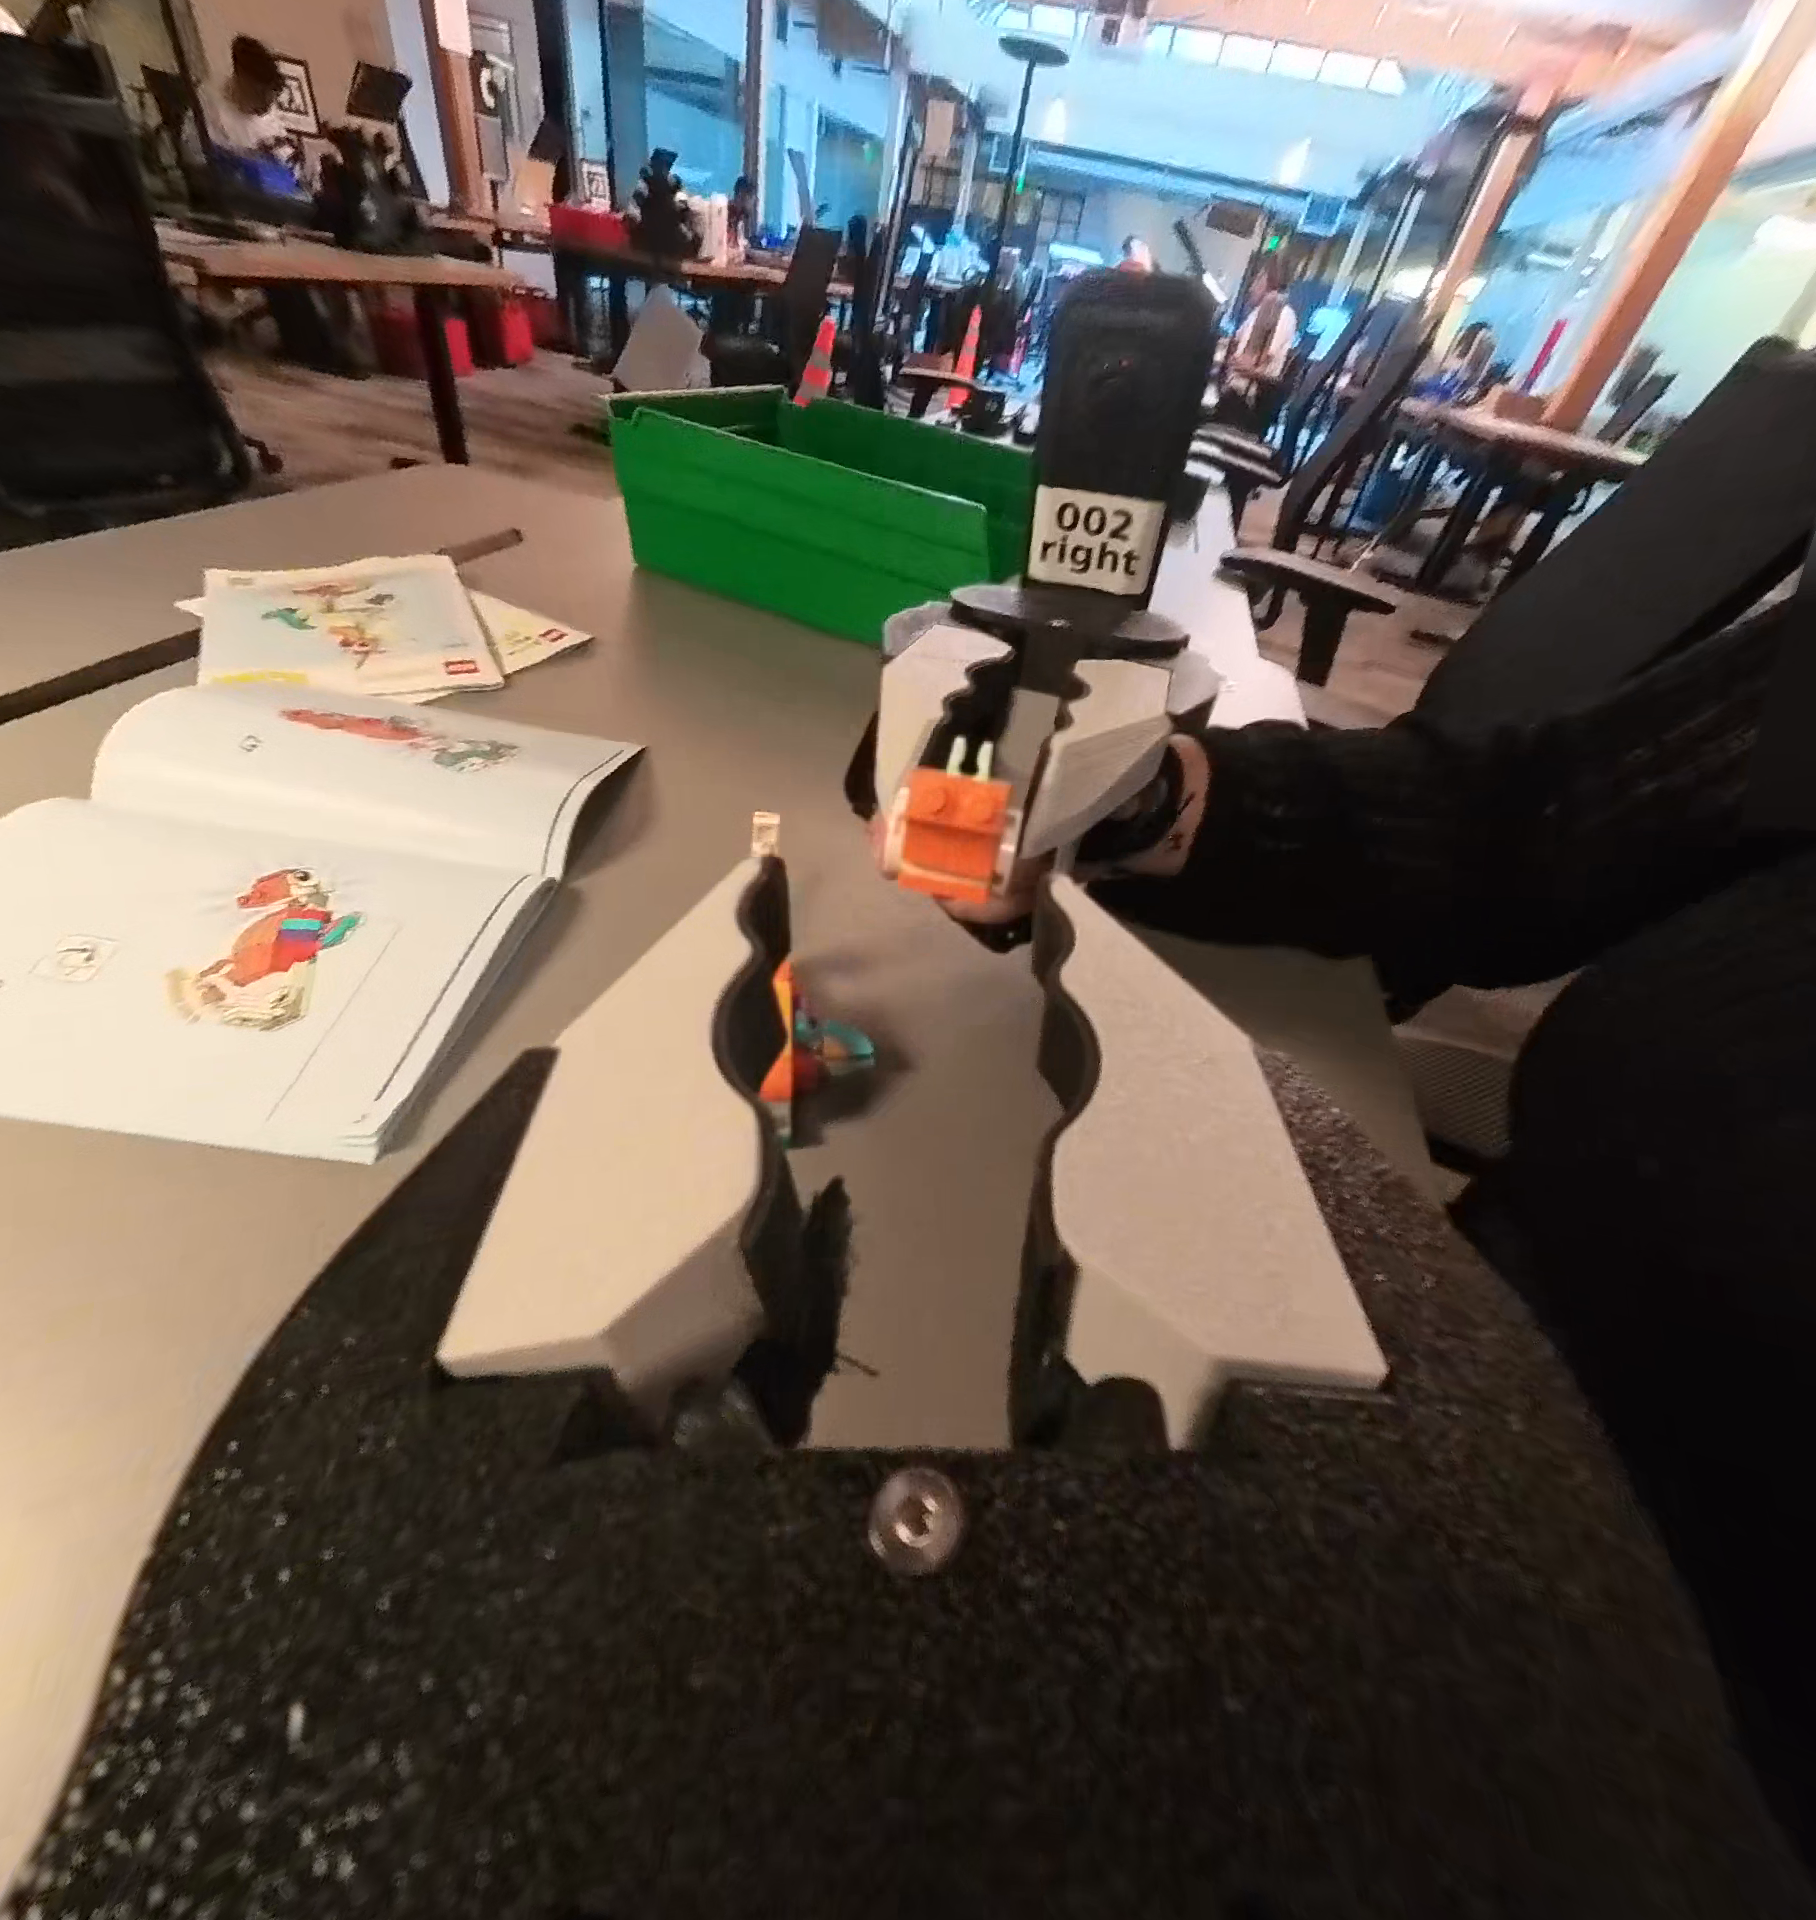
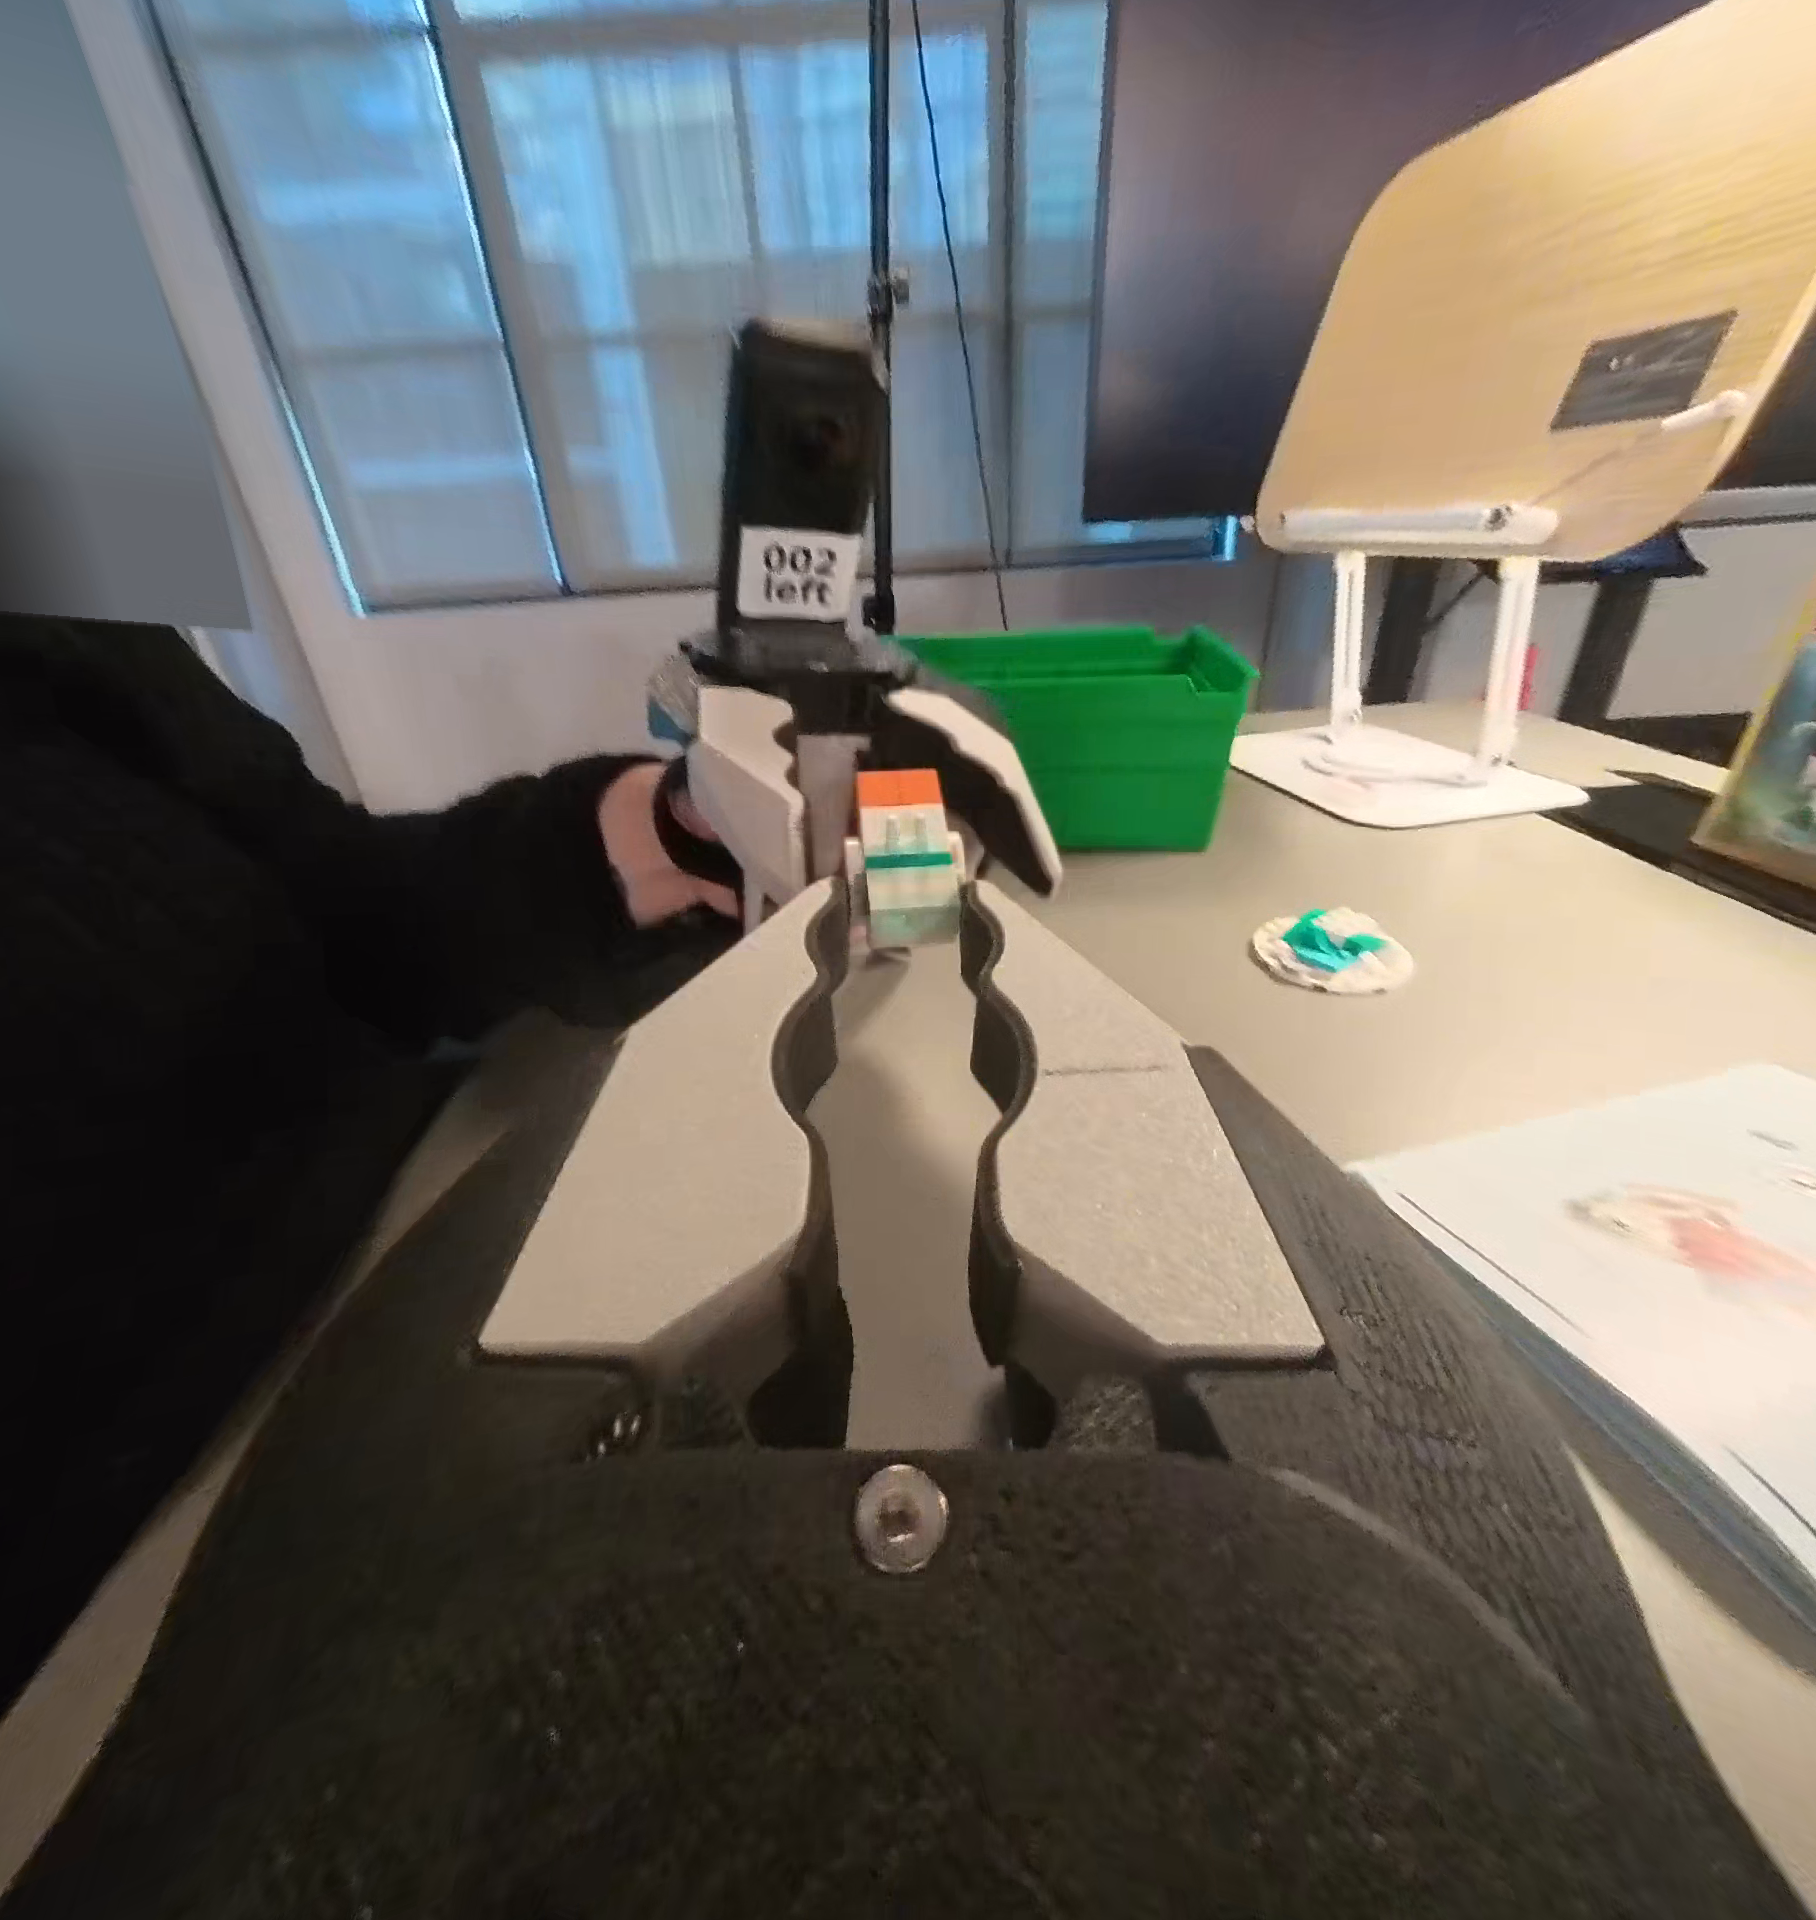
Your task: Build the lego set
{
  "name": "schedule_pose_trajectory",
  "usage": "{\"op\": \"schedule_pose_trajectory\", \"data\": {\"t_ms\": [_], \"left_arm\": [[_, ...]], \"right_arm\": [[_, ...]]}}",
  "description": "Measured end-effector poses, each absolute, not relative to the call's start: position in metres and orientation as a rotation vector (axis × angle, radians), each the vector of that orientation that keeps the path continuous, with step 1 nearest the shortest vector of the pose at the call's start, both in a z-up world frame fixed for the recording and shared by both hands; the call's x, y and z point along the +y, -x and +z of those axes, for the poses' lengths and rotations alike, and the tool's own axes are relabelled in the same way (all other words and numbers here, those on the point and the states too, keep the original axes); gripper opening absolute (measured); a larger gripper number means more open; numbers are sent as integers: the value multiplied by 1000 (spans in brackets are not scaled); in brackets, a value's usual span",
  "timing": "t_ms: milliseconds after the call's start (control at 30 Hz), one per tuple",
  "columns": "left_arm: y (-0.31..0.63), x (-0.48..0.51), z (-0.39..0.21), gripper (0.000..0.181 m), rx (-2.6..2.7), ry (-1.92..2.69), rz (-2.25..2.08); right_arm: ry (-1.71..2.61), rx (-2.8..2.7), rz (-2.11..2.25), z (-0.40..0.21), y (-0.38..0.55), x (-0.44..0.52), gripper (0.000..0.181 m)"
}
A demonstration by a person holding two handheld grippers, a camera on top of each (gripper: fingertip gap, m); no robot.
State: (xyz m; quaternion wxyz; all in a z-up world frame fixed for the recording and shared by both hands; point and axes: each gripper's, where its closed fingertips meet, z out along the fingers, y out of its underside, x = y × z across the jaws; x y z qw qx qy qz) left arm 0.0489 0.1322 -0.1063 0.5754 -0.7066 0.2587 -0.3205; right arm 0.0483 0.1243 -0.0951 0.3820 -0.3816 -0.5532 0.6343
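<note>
Your right tongs (image 2: 896, 914) pinch the orange, white and green lego block (image 2: 904, 883) above the bench (image 2: 1403, 987); your left tongs (image 1: 909, 914) gape open, facing it, empty

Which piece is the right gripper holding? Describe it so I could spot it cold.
Start at the green bin at the table's far side, then come forward to the right gripper raised in front of it. Clamped at its tips is a small orange Lego assembly, unlike the loose orange and teal pieces lying on the table.
</note>
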Motion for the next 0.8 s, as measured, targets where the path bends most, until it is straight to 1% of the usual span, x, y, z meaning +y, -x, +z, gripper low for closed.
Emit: {"op": "schedule_pose_trajectory", "data": {"t_ms": [233,367,467,567,767,800], "left_arm": [[-62,124,-97,26,557,1552,-956],[-63,126,-99,27,533,1549,-985],[-62,128,-98,36,503,1546,-1011],[-62,128,-96,38,483,1531,-1045],[-57,125,-83,22,455,1452,-1097],[-58,125,-83,21,459,1455,-1093]], "right_arm": [[930,-1378,1702,-86,-53,117,19],[930,-1371,1703,-86,-53,119,19],[924,-1364,1710,-84,-54,119,19],[923,-1354,1722,-82,-55,119,19],[945,-1331,1739,-82,-56,122,19],[945,-1335,1738,-82,-56,122,19]]}}
